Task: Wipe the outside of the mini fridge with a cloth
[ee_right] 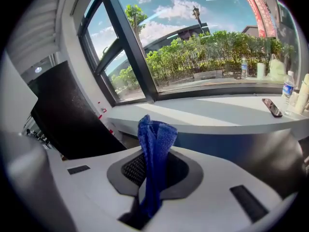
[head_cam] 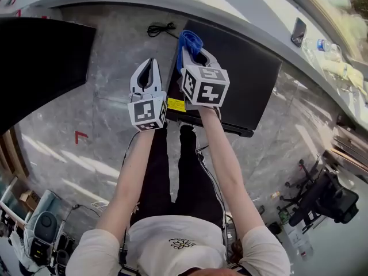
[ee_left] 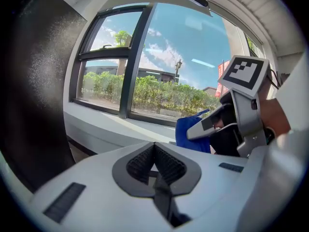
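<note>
The black mini fridge stands on the floor below the window sill, seen from above in the head view. My right gripper hovers over its left top edge, shut on a blue cloth. The cloth sticks up, bunched, from between the jaws of the right gripper. My left gripper is held just left of the fridge, over the floor, shut and with nothing in it. In the left gripper view its jaws meet, and the right gripper's marker cube and the cloth show at the right.
A large black cabinet stands to the left. A black cable lies on the stone floor by the wall. A phone and bottles rest on the sill. A black chair and gear flank the person.
</note>
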{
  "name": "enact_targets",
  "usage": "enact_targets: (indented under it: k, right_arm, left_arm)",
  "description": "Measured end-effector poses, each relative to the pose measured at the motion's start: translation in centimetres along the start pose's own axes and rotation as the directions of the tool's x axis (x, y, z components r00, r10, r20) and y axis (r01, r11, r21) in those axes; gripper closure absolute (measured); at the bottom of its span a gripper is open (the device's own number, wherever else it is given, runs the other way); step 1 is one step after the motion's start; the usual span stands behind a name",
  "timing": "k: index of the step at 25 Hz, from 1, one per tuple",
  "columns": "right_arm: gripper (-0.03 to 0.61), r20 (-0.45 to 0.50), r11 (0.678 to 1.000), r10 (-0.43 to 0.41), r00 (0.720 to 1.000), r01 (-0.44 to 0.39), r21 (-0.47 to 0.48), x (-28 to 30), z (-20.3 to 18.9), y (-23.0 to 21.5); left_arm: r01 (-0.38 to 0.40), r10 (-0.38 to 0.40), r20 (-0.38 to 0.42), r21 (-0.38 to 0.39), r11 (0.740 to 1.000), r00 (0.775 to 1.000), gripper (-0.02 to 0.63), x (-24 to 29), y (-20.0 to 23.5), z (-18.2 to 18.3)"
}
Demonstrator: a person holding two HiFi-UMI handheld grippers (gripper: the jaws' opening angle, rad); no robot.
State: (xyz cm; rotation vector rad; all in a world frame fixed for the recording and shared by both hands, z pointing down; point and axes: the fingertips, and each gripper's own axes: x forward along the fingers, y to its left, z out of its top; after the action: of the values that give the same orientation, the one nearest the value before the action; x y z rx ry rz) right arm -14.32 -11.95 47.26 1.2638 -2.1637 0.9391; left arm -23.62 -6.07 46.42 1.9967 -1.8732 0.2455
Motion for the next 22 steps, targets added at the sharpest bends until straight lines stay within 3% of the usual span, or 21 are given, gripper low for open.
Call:
enact_targets:
  k: [9,22]
  right_arm:
    - [0.514,-0.13,0.993,-0.094,0.987,0.084,-0.08,5.1,-2.1,-1.5]
    - [0.514,-0.101,0.974,-0.141,0.985,0.12,-0.191,4.4,-2.5,-4.0]
  left_arm:
    - [-0.02,0.02,-0.021,-0.002,1.0,1.0,0.609,0.4,2.2,-1.1]
    - [0.037,-0.037,-0.016,0.005,0.999,0.999,0.609,2.3,-2.0,-1.9]
